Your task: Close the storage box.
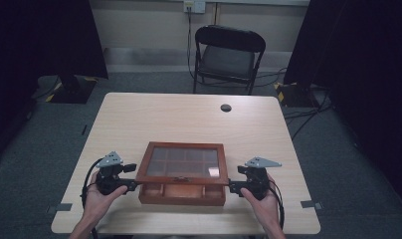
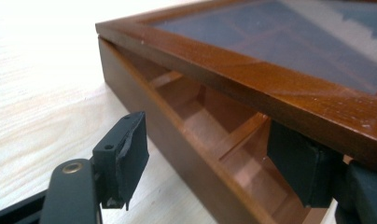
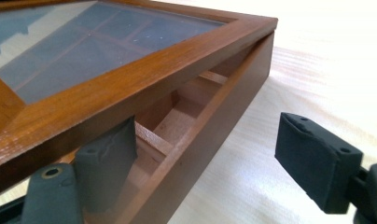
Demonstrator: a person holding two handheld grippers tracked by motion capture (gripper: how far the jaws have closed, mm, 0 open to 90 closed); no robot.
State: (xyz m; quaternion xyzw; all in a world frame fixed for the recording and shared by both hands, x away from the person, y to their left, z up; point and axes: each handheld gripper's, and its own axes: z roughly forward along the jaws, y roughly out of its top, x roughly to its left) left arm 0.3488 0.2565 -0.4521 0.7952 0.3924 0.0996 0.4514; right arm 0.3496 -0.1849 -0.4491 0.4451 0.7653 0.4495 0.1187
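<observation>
Glass-topped brown wooden box lid (image 1: 181, 162) propped ajar at bench near edge by left gripper (image 2: 214, 163) and right gripper (image 3: 210, 161), jaws apart. Slip risk: lid slams.

My box (image 1: 181, 188) is reddish-brown wood, paler orange-tan inside, and its lid (image 1: 183, 162) has a dark bluish glass pane crossed by a grid. Both my claws, left (image 1: 132, 186) and right (image 1: 234, 187), are black. The desk (image 1: 189, 119) is pale, light-grained wood.
</observation>
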